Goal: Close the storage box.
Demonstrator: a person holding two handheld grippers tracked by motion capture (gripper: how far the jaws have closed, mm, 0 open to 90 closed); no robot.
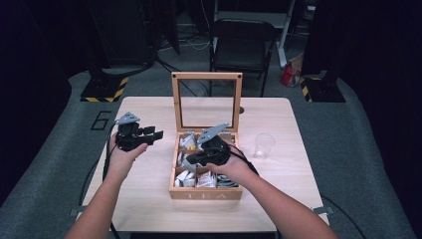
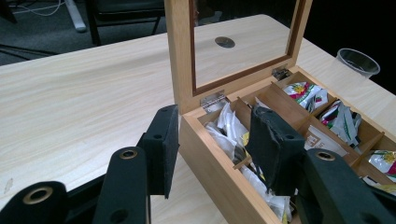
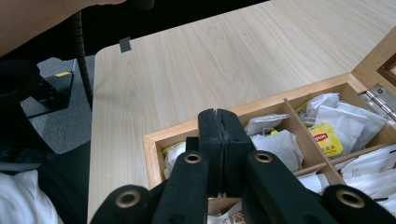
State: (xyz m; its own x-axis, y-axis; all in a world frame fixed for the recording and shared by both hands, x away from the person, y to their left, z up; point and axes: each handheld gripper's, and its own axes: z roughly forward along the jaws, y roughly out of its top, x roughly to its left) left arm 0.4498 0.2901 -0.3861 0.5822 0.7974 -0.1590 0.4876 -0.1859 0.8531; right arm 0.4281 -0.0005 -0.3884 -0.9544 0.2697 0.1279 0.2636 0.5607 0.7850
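The work in hand is at the wooden tea box (image 1: 205,193), which stands on the bench (image 1: 149,209) with its glass-paned lid (image 1: 207,102) propped upright at the far side. Its compartments hold paper-wrapped tea bags (image 3: 327,122), among them a yellow-labelled one (image 3: 328,140) near the hinge.

The right gripper (image 1: 190,159) hangs over the middle compartments of the box. In the right gripper view its 2 jaws are pressed together with no gap, and no tea bag can be made out between them. So the step reads as a pick from the box that is either just starting or has come away with nothing; which of the 2 I cannot tell.

The left gripper (image 1: 155,135) is held off to the left of the box, above bare bench, with its jaws partly apart and nothing between them. In the left gripper view they point toward the near-left corner of the box without touching it.

A clear plastic cup (image 1: 263,145) stands on the bench just right of the box and looks like the likely destination for a bag.

The next move likely calls for opening the right jaws, lowering them into 1 compartment, and closing on a single packet's edge rather than a bunch, while keeping clear of the thin wooden dividers (image 3: 303,135).
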